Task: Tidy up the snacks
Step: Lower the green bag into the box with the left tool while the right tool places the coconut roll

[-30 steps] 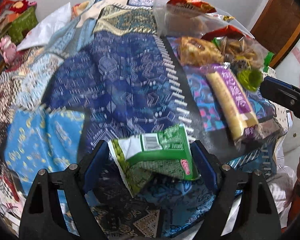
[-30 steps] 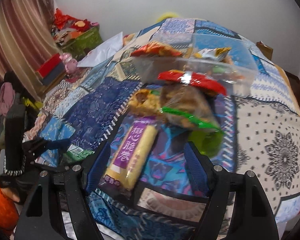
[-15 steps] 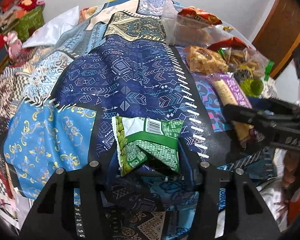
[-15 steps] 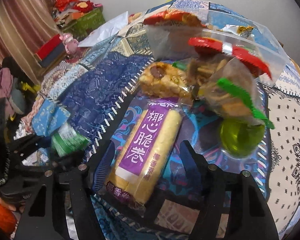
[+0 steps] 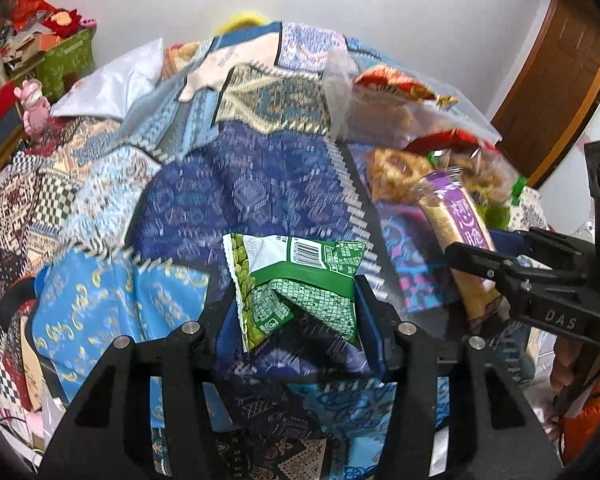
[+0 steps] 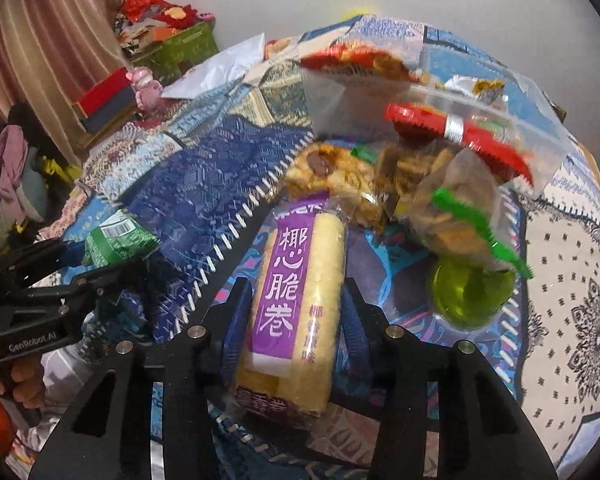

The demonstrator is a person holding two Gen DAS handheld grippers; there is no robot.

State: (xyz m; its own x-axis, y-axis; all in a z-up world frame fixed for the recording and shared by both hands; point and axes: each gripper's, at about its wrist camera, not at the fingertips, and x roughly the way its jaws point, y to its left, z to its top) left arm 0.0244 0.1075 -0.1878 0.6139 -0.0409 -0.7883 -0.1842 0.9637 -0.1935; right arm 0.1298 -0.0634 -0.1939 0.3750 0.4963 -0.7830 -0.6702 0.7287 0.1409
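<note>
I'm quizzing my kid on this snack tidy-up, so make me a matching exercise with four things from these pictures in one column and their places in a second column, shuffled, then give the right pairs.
Things:
1. green snack packet
2. purple-labelled roll pack
3. green round container
4. clear plastic box

Places:
A. farthest back of the snack pile
B. between the left gripper's fingers
C. under the green-tied bag's tip
D. between the right gripper's fingers

Pairs: 1-B, 2-D, 3-C, 4-A

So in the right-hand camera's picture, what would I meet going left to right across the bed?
The other gripper shut on a green snack packet → the purple-labelled roll pack between this gripper's fingers → a green round container.
</note>
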